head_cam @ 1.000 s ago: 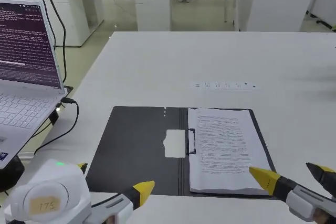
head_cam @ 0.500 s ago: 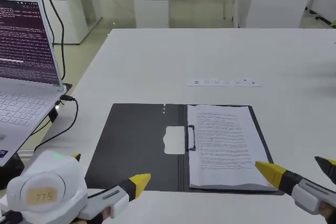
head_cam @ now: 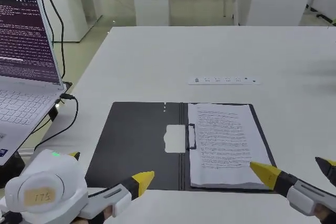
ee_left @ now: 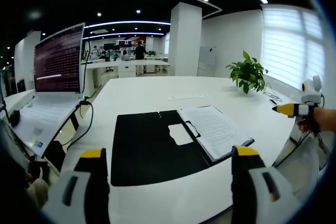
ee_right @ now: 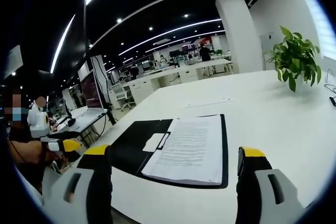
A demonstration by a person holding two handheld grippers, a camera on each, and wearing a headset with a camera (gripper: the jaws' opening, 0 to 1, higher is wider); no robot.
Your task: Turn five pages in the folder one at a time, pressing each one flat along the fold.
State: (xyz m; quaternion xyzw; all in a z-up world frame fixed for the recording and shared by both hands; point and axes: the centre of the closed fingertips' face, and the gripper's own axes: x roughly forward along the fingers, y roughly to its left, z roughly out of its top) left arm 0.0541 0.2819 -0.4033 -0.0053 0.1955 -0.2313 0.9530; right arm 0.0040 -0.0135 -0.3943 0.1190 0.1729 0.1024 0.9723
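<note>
Folder (head_cam: 135,153) lies open, pages (head_cam: 223,142) stacked in its right half.

The left gripper (head_cam: 109,167) and right gripper (head_cam: 294,169) are hovering low (yellow tips forward), both holding their jaws wide apart.

folder (head_cam: 139,148) on table (head_cam: 184,56) | pages (head_cam: 223,142) on its right half | laptop (head_cam: 21,77) left | power strip (head_cam: 224,81) behind
</note>
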